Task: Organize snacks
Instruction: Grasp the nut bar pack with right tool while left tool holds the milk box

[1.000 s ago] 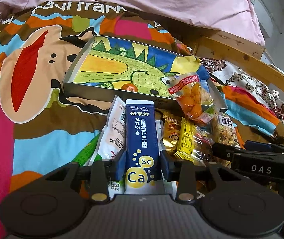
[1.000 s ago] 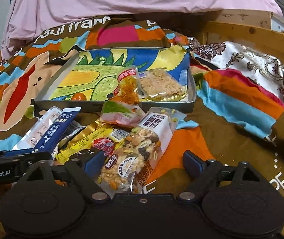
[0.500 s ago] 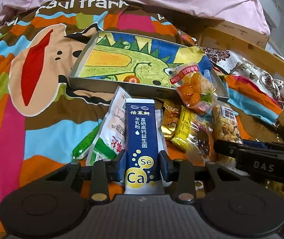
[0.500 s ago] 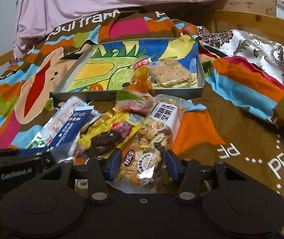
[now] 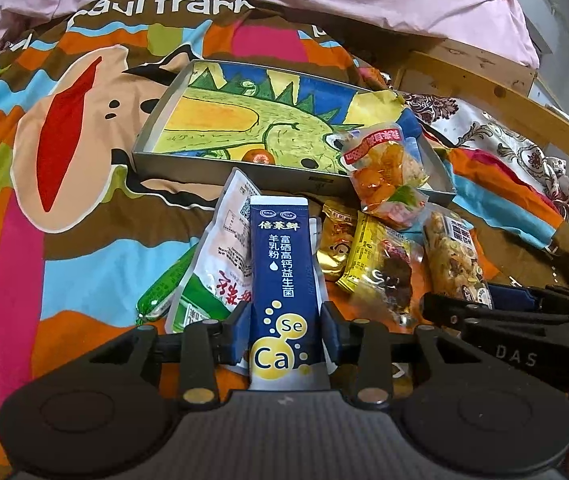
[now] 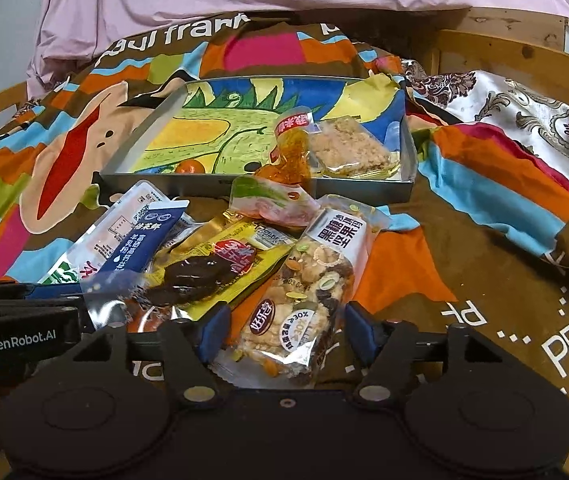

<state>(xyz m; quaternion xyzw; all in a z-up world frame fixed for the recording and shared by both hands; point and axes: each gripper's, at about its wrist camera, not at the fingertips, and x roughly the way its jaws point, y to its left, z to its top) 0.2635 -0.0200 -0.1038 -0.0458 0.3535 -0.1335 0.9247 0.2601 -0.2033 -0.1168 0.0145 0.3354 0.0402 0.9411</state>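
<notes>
My left gripper (image 5: 284,330) is shut on a blue milk-powder sachet (image 5: 282,276), held over the snack pile. My right gripper (image 6: 284,330) stands around the near end of a clear nut-bar pack (image 6: 308,292); its blue pads are close to the pack's sides and I cannot tell whether they press it. A grey tray lined with a dinosaur drawing (image 5: 156,152) (image 6: 408,148) lies beyond the pile. It holds a rice-crisp pack (image 6: 348,148) and a small orange (image 6: 190,167). An orange candy bag (image 5: 384,168) leans on the tray's near wall.
Loose snacks lie in front of the tray: a white-green pouch (image 5: 212,264), a green sausage stick (image 5: 162,286), a gold packet (image 5: 338,240), a yellow pack with dark pieces (image 6: 208,272). A colourful blanket (image 5: 44,220) covers the bed. A wooden bed frame (image 6: 504,56) stands at the right.
The right gripper has moved forward onto the nut-bar pack and its fingers have narrowed around it. The left gripper still holds the blue sachet and has shifted only slightly.
</notes>
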